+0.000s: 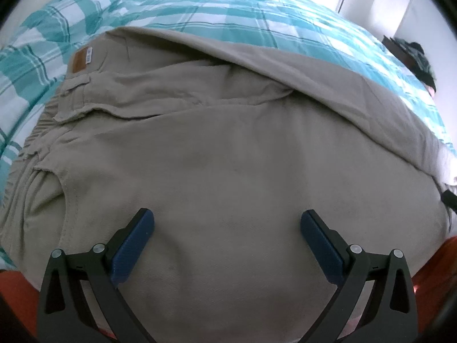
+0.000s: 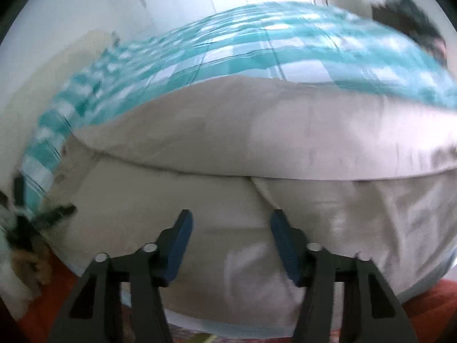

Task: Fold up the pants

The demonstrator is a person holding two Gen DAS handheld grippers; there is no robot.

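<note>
Bed cover [image 1: 242, 20]: teal-and-white checked bedding, spread flat under everything; it fills the far part of both views.
Khaki pants [image 1: 228, 157]: lying on the checked cover, seat side up, waistband to the left in the left wrist view. One leg [image 1: 328, 74] is already laid diagonally over the other, so a lengthwise fold looks made but loose, with a raised crease where the layers meet.
Pants in the right wrist view [image 2: 257, 143]: the same doubled layers, upper edge overlapping the lower; picture smeared, so fine detail cannot be read.
Waistband patch [image 1: 80, 60]: brown leather label at the waistband, near the far left corner of the pants.
Left gripper [image 1: 227, 223]: jaws spread wide, nothing between them, poised over the plain cloth of the seat, near the close edge.
Right gripper [image 2: 231, 220]: jaws about half apart with nothing pinched; a seam [image 2: 265, 193] runs toward the right finger.
Step in hand: judged as the approach for the next fold, both tools coming to the near edge.
Next move calls for: each gripper to catch both layers at the edge together, then carry them across evenly so the loose upper leg does not slide.
</note>
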